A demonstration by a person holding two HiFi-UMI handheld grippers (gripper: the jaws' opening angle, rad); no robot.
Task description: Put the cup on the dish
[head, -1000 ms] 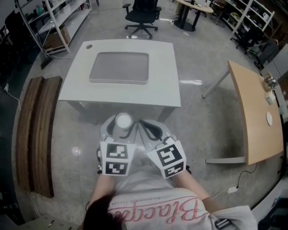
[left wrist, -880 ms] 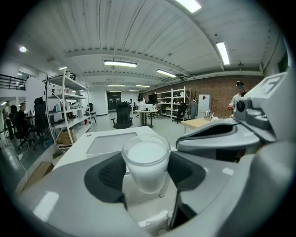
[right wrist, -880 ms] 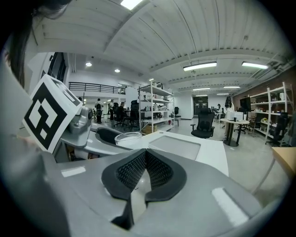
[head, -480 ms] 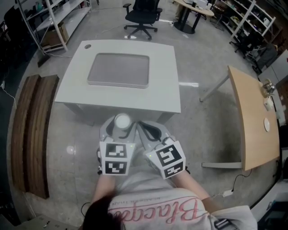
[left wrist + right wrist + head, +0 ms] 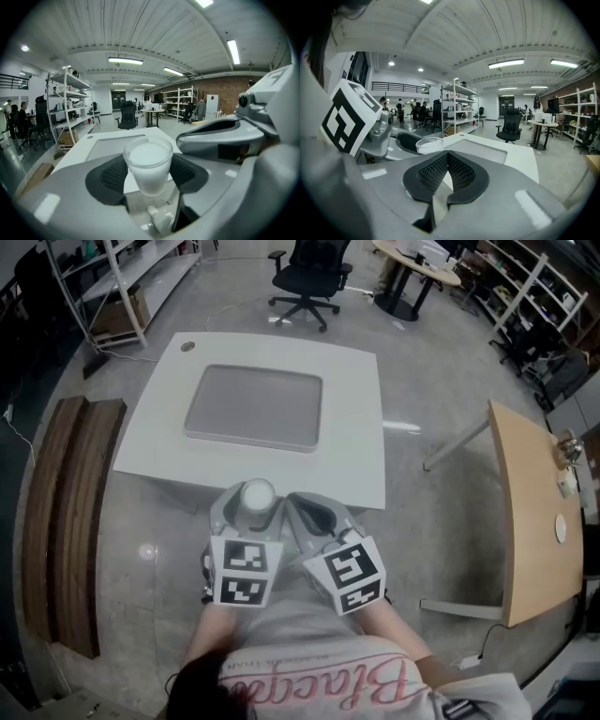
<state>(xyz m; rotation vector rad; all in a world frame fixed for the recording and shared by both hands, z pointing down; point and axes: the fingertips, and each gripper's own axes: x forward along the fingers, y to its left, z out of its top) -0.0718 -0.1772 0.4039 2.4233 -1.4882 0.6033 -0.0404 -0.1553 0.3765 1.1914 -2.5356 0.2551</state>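
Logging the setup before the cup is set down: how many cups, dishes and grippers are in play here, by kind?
Cups: 1, the translucent white plastic cup
Dishes: 1, the flat grey rectangular dish
Grippers: 2, the left gripper and the right gripper
Total: 4

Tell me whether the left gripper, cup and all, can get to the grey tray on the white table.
Probably yes. The left gripper holds the cup just short of the table; the tray lies bare ahead, nothing between. The right gripper, shut, sits beside, off that path.
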